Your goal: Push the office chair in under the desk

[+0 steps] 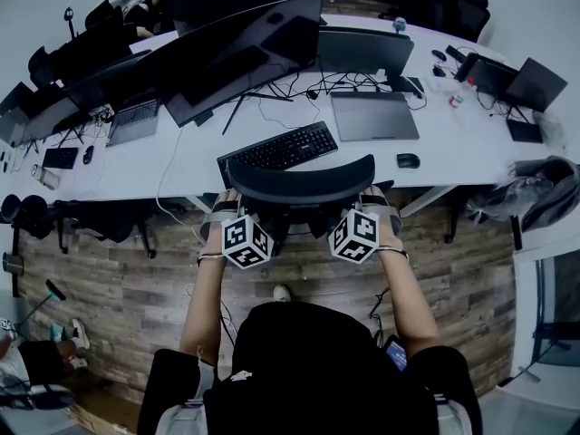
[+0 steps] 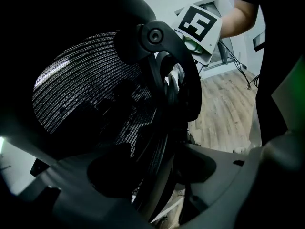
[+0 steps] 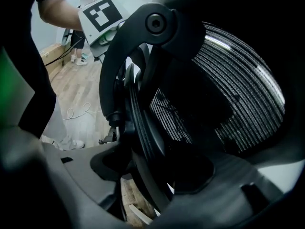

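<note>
Clamping the black rim of the office chair [image 1: 304, 181] backrest, the left gripper [image 2: 162, 175] has the frame edge seated between its two grey jaws, with the mesh panel filling the view beyond them. The right gripper [image 3: 147, 175] grasps the opposite side of the same rim in the same manner, frame edge between the jaws and mesh behind. In the head view each gripper sits at one end of the curved top rail, marker cubes facing the person, forearms extended straight ahead. The backrest stands at the near long edge of the white desk [image 1: 190, 157], about midway along it, with the top rail overlapping that edge; whether rail and desk touch cannot be determined. A black keyboard [image 1: 279, 149] lies on the desk just beyond the rail, close to the near edge. A mouse [image 1: 408, 160] rests to its right, also near that edge. A closed grey laptop [image 1: 373, 116] lies farther in, and a wide curved monitor [image 1: 236, 57] stands toward the far edge. Wood-plank floor [image 1: 118, 279] runs beneath the desk and the person.
</note>
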A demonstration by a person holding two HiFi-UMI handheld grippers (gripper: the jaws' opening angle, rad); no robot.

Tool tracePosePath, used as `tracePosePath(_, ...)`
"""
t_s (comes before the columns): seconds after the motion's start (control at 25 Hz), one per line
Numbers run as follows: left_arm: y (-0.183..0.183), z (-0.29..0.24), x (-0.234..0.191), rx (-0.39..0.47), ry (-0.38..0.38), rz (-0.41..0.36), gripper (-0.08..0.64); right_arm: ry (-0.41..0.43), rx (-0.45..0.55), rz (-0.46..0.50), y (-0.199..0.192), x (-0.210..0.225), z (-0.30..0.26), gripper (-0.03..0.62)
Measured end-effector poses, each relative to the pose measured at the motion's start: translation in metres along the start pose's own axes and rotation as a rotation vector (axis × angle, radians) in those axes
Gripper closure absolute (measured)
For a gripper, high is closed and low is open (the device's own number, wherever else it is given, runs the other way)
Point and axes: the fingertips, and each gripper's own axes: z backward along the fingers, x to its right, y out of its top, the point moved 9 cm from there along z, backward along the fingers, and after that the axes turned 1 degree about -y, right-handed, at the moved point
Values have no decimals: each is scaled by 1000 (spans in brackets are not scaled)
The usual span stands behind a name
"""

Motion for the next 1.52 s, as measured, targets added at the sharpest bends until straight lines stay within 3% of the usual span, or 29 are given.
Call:
tracePosePath(0.84,-16,0,-11,102,-11,-38,255,-24,-59,-35,12,-1,-6,316)
tracePosePath(1.2,-18,-2,-8,107,-5,-45,255,-37,-27,-38,8,-4,-7,316)
tracePosePath(1.52,-11,0,-4,64,23,33,255,-88,39,-37,1,-7,0,316)
